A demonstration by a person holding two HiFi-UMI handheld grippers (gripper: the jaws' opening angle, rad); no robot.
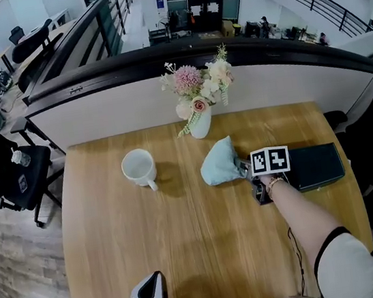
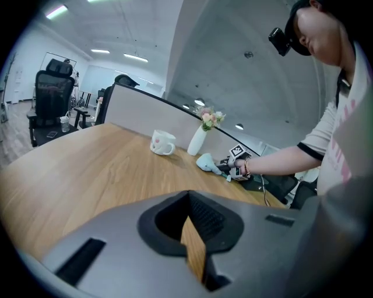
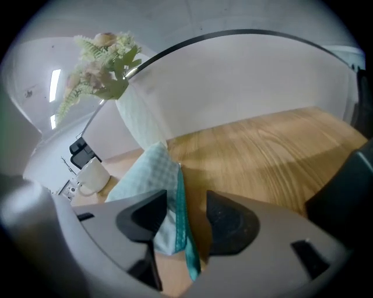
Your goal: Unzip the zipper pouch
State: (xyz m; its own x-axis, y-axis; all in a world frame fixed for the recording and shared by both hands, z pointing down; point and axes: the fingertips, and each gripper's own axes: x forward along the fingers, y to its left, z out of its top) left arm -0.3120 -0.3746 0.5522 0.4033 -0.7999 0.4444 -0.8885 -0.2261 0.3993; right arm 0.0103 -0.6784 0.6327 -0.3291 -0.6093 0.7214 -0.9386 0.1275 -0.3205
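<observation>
Right claw (image 3: 185, 205) wide open astride zipper pouch (image 3: 144, 181) end

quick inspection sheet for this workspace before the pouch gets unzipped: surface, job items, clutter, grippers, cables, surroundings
surface: wooden table, no spills seen
job's things: light blue zipper pouch lying right of centre, zipper looks closed
clutter: white mug left of the pouch; vase of flowers behind it; black case near the right edge
grippers: right gripper open, the pouch's end between its jaws; left gripper shut, nothing in it, at the near edge
cables: thin dark cable on the table beside the right forearm
surroundings: office chair at left; partition panel behind the table; open office beyond
</observation>
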